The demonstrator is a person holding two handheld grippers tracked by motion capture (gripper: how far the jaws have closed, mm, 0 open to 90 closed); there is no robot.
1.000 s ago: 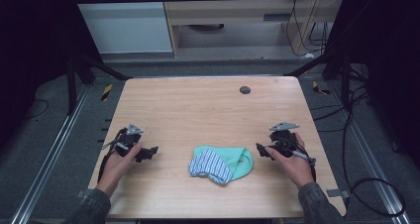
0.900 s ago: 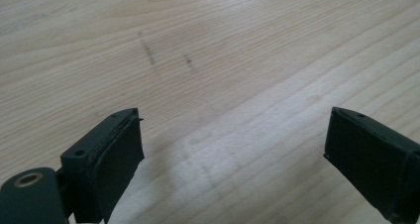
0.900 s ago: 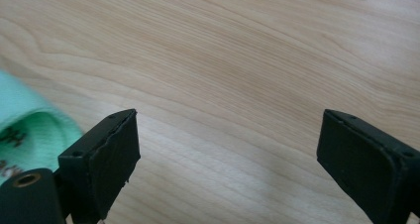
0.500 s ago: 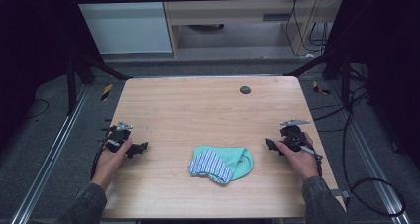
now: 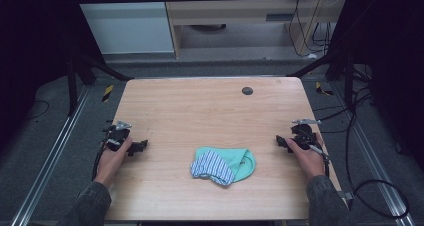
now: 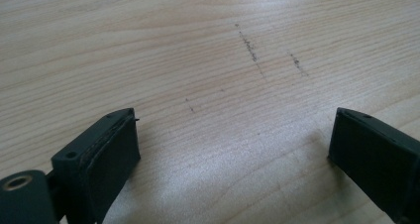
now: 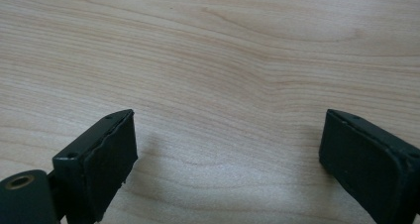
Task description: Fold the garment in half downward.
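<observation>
A folded teal cloth with a blue-and-white striped part [image 5: 222,164] lies on the wooden table [image 5: 200,111], near the front middle. My left gripper [image 5: 140,146] rests low at the table's left edge, well left of the cloth, and it is open. In the left gripper view its jaws stand wide apart over bare wood, left gripper [image 6: 233,149] holding nothing. My right gripper [image 5: 281,142] sits at the table's right edge, apart from the cloth, also open. The right gripper [image 7: 228,149] has only wood grain between its jaws.
A small dark round disc [image 5: 247,90] is set in the table near its far edge. Metal frame bars [image 5: 100,68] flank the table, and cables [image 5: 380,196] lie on the floor at the right. Faint dark marks [image 6: 250,48] streak the wood by my left gripper.
Both hands have drawn outward from the cloth toward the table's side edges. The cloth stays where it lay.
</observation>
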